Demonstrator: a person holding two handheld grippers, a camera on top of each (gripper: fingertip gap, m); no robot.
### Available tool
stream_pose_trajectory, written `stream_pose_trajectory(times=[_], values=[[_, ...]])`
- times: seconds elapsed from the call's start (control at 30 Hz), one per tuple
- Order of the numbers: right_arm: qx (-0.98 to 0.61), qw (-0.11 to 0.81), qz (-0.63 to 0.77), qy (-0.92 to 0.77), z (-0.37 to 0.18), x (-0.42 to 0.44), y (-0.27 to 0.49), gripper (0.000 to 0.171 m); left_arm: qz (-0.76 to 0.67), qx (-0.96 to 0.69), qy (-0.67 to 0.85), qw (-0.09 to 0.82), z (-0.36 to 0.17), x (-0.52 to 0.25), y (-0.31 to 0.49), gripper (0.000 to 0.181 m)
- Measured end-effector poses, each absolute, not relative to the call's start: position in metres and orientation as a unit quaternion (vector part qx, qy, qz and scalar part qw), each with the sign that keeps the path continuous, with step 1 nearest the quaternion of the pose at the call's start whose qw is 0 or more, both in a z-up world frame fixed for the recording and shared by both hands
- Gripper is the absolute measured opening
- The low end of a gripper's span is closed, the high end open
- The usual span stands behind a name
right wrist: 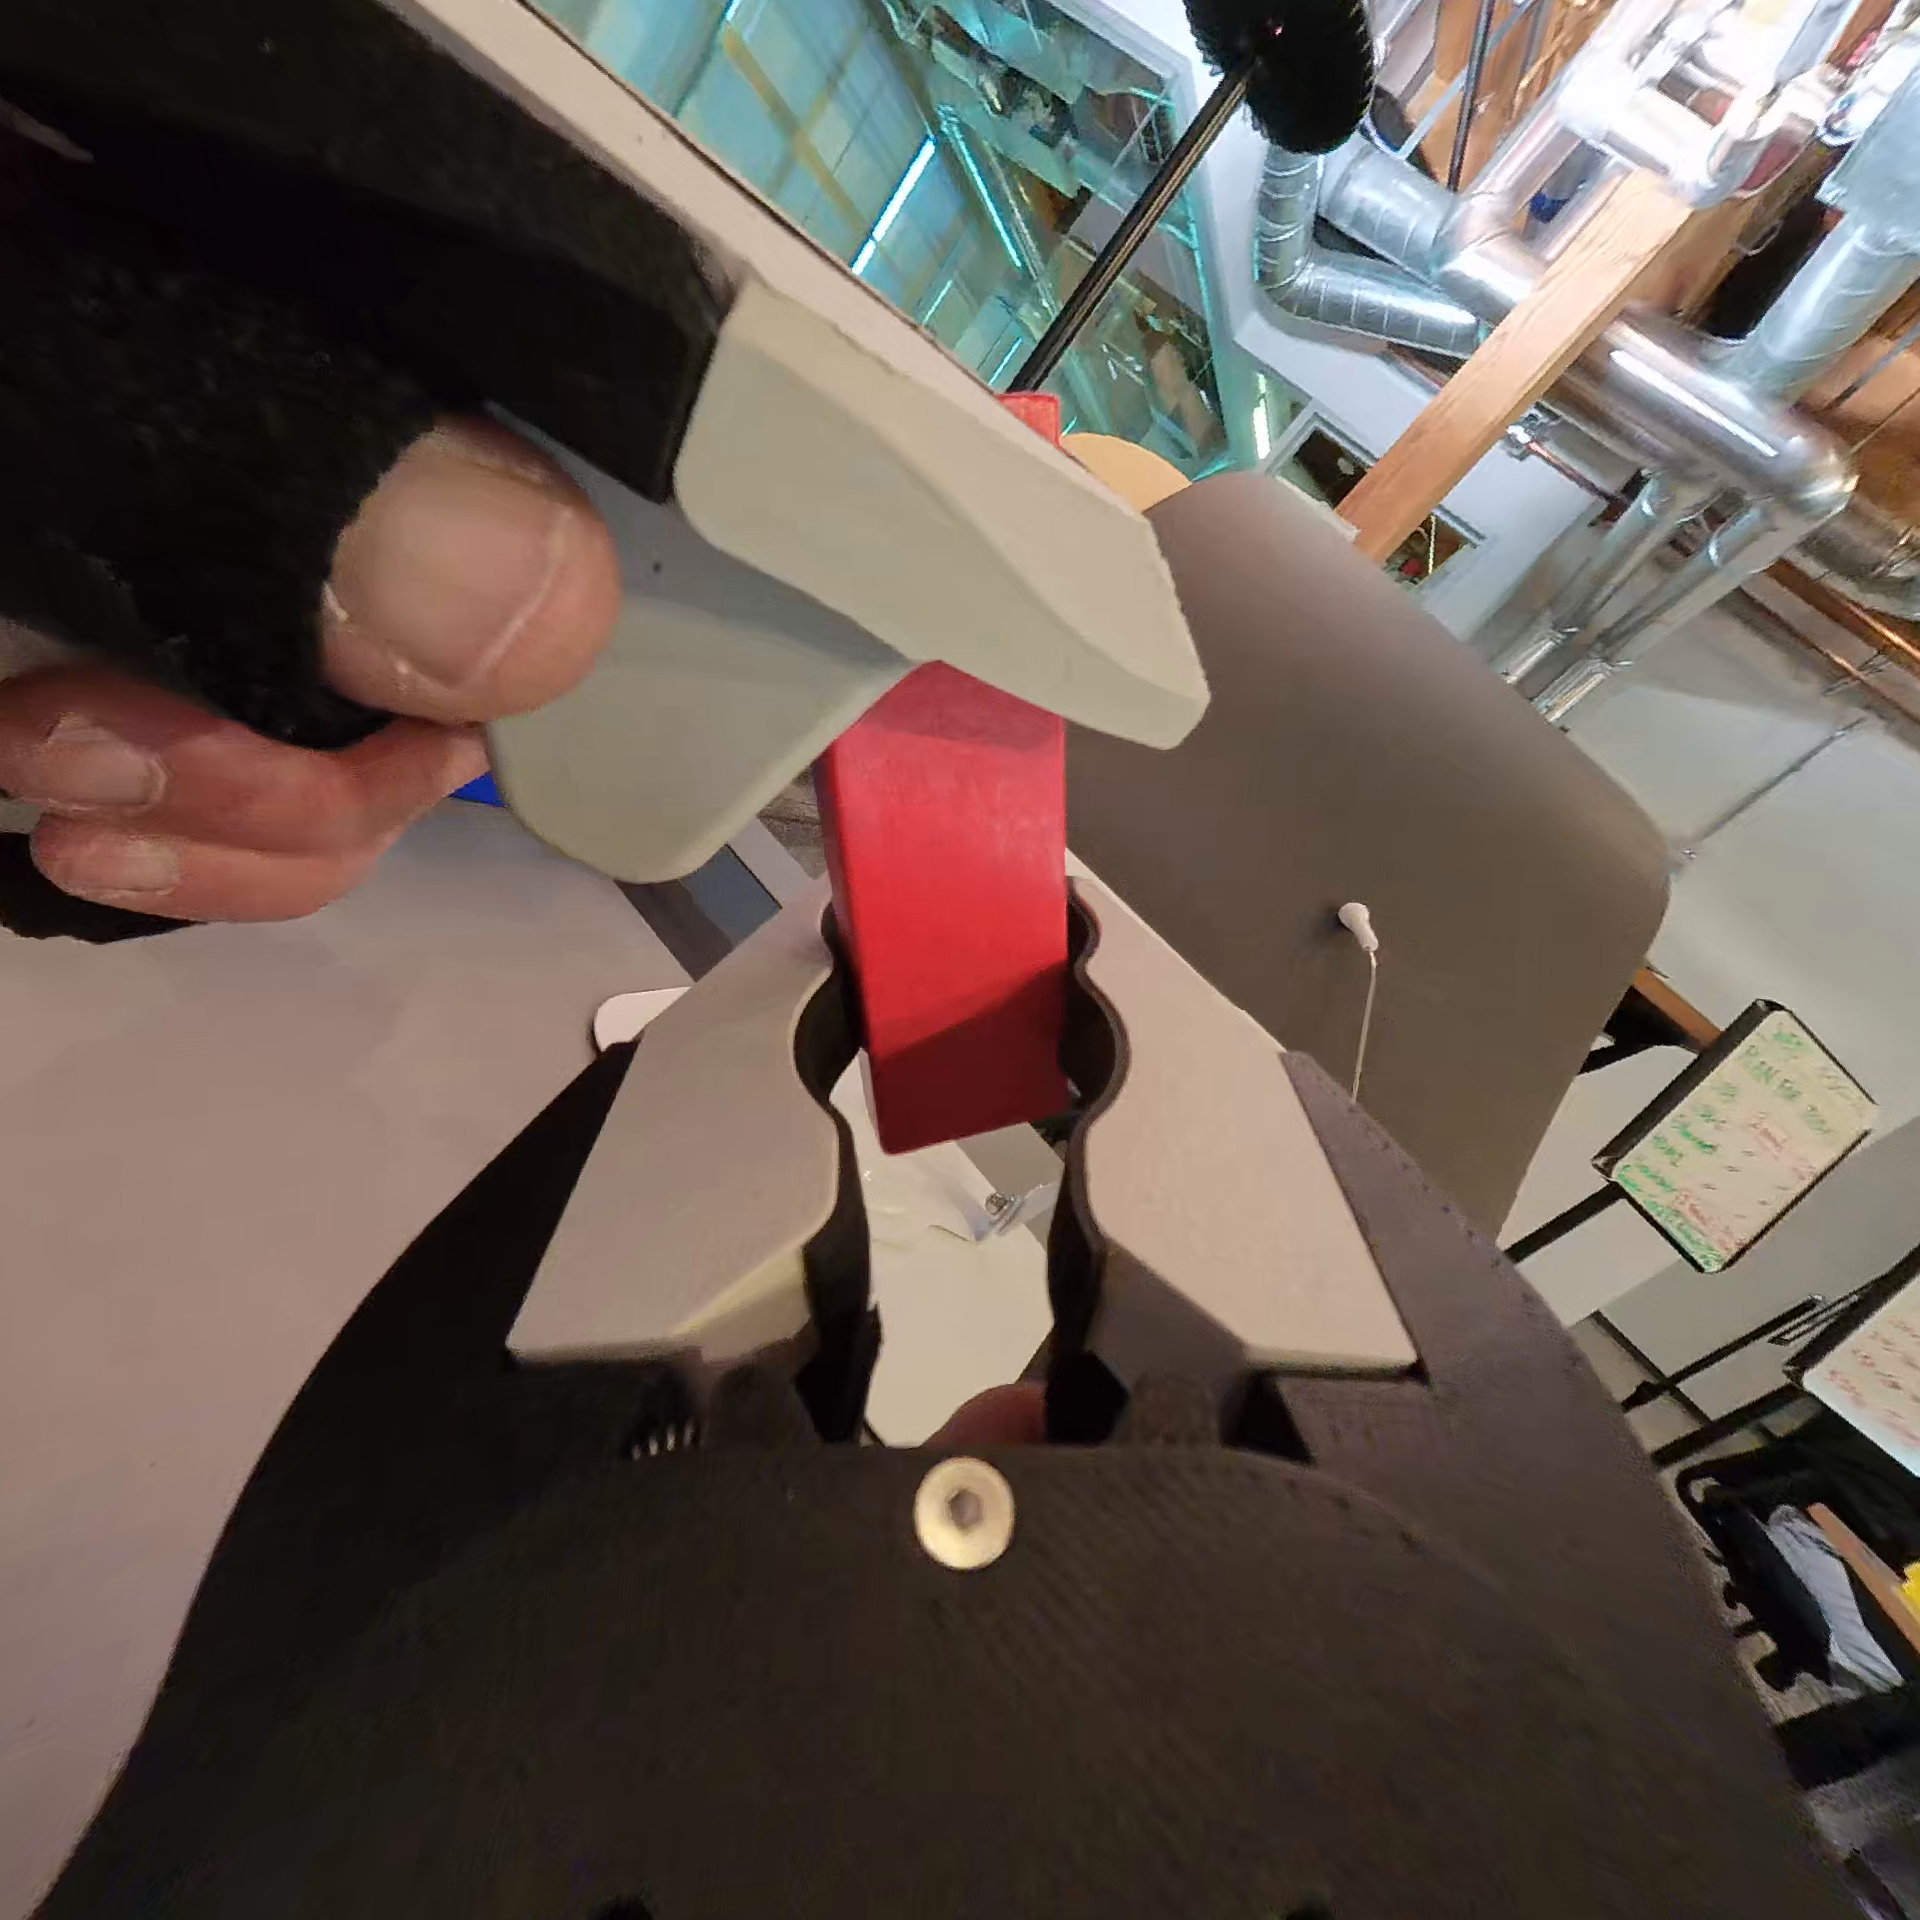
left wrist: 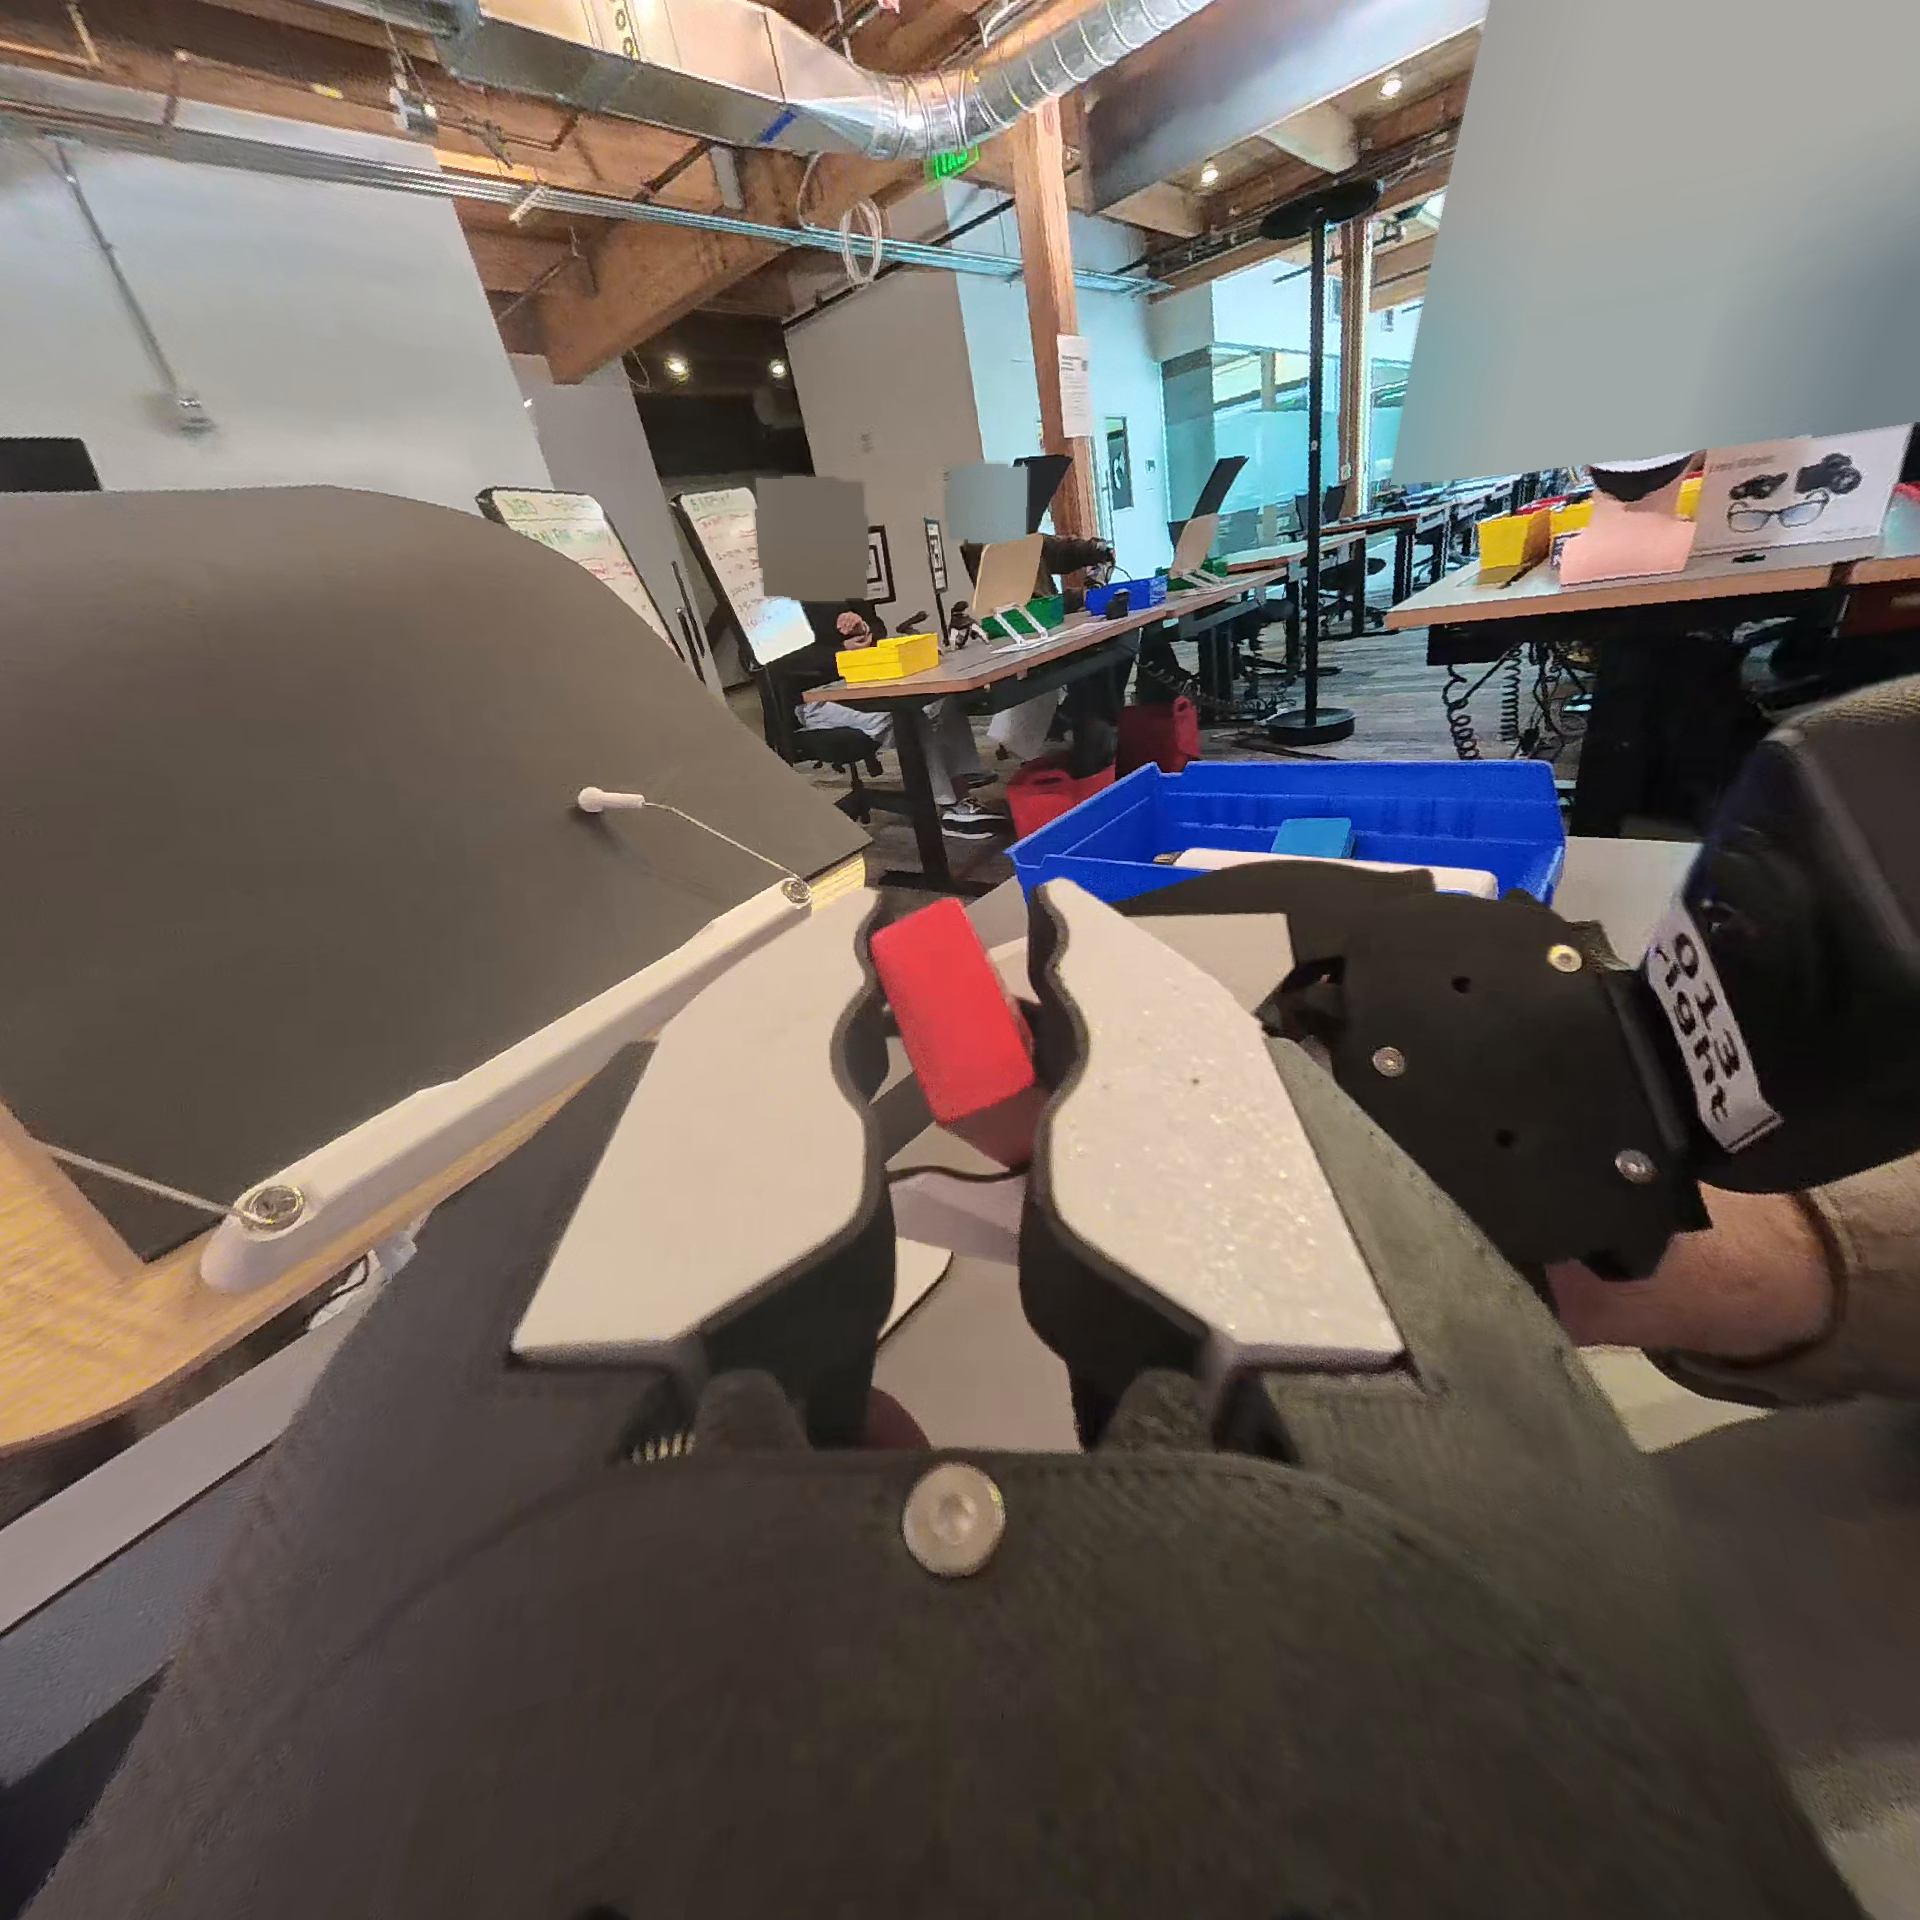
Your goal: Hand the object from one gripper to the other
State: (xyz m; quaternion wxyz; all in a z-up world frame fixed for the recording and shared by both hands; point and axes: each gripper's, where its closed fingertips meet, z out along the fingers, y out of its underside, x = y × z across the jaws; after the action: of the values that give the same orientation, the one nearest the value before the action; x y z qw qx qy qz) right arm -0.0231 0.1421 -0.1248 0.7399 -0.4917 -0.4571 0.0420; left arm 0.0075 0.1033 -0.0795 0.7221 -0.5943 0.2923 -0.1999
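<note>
**Spotter:** What's closest to your lens?

**Operator:** Silver screw (left wrist: 953,1520) set in black housing (left wrist: 935,1714), right at the bottom of my left wrist view. Past it, the left gripper (left wrist: 956,914) has both grey fingers (left wrist: 727,1174) pressed against the red block (left wrist: 951,1029), one on each flank.

**Spotter:** And the other side?

**Operator:** I see the right gripper (right wrist: 951,914) clamped on that same block. Both fingertips touch its sides at the end nearest my right wrist camera. So that's two grips on one block, held in the air above the grey table (right wrist: 208,1143).

**Spotter:** How do the tools sit against each other?

**Operator:** Crossed. From the right wrist view, one left finger lies across the block's far half, and a sliver of red shows beyond it. A hand (right wrist: 208,790) wraps the left gripper's handle, off to the left of the block.

**Spotter:** What's around it?

**Operator:** A blue bin (left wrist: 1288,831) sits beyond the block and to its right, with a blue piece and a white piece inside that I can't identify. A dark grey panel (left wrist: 312,779) stands left of the block. A white arm (left wrist: 520,1070) runs along its lower edge, slanting up toward the block.
</note>
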Motion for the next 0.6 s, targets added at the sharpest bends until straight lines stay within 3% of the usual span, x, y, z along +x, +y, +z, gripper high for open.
stream_pose_trajectory(times=[0.33, 0.5, 0.6], values=[[-0.461, 0.757, -0.019, -0.463, -0.114, -0.017, 0.142, 0.032, -0.202, -0.598, 0.265, 0.729, -0.075, 0.001, 0.104, 0.019], [-0.479, 0.763, -0.016, -0.434, -0.108, -0.008, 0.151, 0.032, -0.232, -0.607, 0.235, 0.723, -0.078, 0.002, 0.106, 0.034], [-0.478, 0.763, -0.011, -0.435, -0.109, -0.010, 0.149, 0.032, -0.251, -0.604, 0.226, 0.722, -0.078, 0.005, 0.104, 0.026]])
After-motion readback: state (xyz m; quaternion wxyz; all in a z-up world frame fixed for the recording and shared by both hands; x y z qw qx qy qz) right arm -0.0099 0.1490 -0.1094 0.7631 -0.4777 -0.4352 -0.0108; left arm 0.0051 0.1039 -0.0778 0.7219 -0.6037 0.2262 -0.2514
